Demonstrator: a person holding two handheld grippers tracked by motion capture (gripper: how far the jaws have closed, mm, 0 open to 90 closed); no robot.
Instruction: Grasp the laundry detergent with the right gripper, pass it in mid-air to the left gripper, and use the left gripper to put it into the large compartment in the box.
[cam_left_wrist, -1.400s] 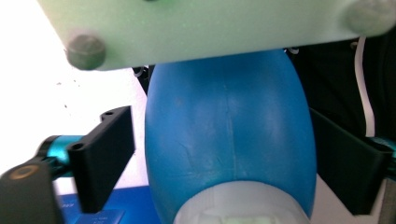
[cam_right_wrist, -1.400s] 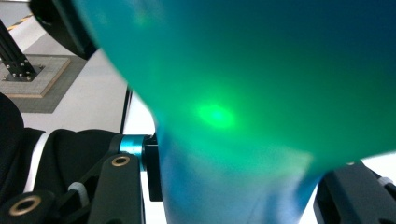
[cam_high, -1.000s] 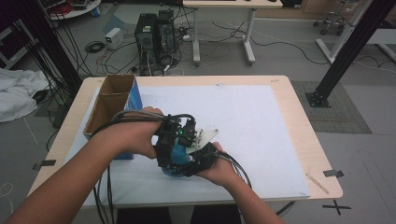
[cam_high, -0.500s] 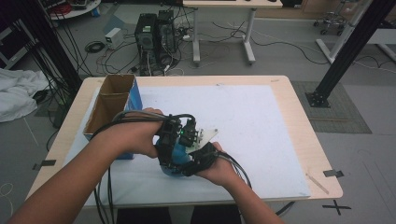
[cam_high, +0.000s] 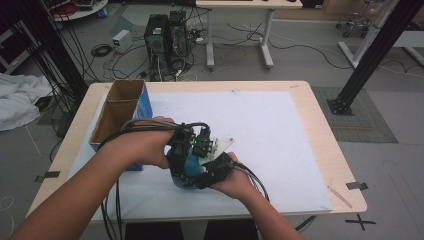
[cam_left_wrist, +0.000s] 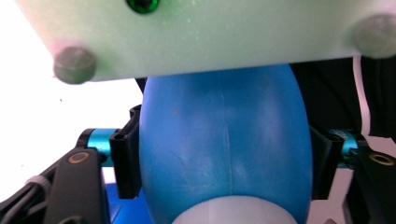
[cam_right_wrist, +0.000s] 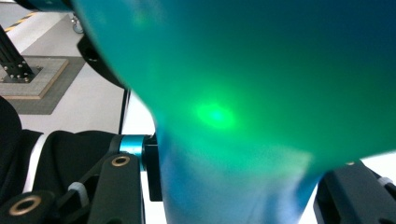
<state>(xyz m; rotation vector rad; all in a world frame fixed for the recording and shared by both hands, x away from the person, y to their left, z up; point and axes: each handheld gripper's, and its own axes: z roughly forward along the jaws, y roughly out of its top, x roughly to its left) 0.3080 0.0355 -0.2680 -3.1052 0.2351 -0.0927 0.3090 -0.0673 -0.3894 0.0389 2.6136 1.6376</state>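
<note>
A blue, egg-shaped plastic object (cam_high: 186, 172) is held just above the table's near middle, between both grippers. In the left gripper view its wide body (cam_left_wrist: 224, 154) sits between the two black pads (cam_left_wrist: 126, 158), which press on its sides. My left gripper (cam_high: 181, 155) has just been closing its jaws on it. My right gripper (cam_high: 205, 175) is shut on the object's narrower end (cam_right_wrist: 224, 196), and a green light glows on the blue surface (cam_right_wrist: 233, 93). The right gripper's pale top plate (cam_left_wrist: 210, 42) hangs over the object.
An open cardboard box with a blue side (cam_high: 117, 112) stands at the table's left. A white sheet (cam_high: 270, 130) covers most of the wooden table (cam_high: 320, 130). Black cables (cam_high: 112, 200) trail off the near edge. Computer towers (cam_high: 165, 35) stand on the floor beyond.
</note>
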